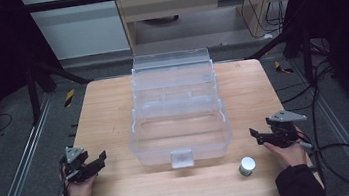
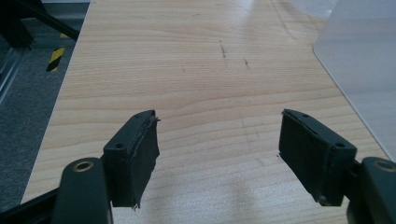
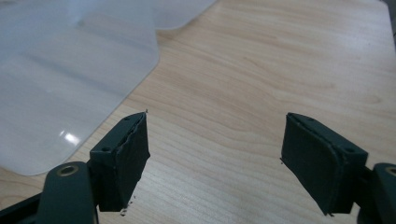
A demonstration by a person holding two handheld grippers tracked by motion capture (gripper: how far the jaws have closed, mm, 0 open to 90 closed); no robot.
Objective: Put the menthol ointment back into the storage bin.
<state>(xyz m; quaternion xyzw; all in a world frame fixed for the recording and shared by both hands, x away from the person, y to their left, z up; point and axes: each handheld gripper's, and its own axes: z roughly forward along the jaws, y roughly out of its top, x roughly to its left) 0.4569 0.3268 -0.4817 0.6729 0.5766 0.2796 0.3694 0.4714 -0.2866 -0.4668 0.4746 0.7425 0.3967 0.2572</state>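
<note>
The small white round-capped jar [image 1: 247, 165] stands just left of the right gripper [image 1: 256, 137], nearer than the left gripper [image 1: 102, 158]; both spread apart, empty.

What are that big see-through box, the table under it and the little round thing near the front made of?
The box looks like clear, glossy plastic: the wood shows through its walls and light glints on them. The table seems to be pale wood or a wood-look laminate, with straight grain lines and a smooth, faintly shiny finish. The small round container has a pale top and darker sides; its material is too small to tell.
</note>
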